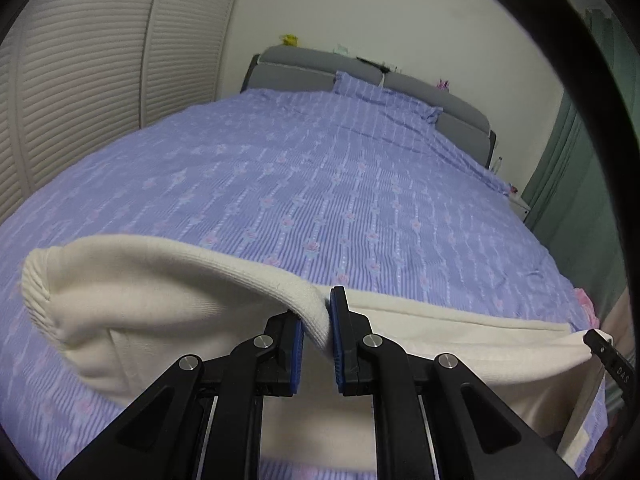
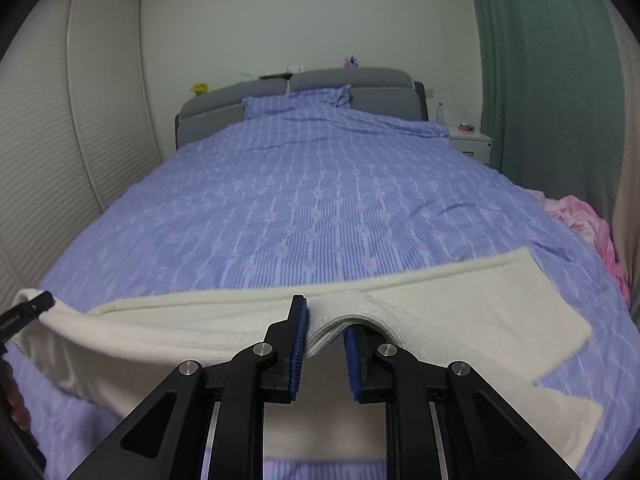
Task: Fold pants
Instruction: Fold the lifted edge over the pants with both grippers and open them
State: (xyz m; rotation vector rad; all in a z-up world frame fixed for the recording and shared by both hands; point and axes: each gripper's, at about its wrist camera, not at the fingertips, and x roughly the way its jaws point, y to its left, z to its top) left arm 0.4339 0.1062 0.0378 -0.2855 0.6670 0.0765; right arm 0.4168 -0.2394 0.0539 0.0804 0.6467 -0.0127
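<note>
Cream pants (image 1: 168, 304) hang pinched in both jaws, left gripper (image 1: 318, 320) and right gripper (image 2: 326, 328), above the bedspread (image 2: 312, 200).

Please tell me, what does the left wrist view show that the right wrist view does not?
Only the left wrist view shows the ribbed waistband of the cream pants, clamped in the left gripper.

Only the right wrist view shows the white nightstand, the whole pink cloth and the flat pant legs.

Both show the purple bedspread, grey headboard and right gripper shut on pants.
</note>
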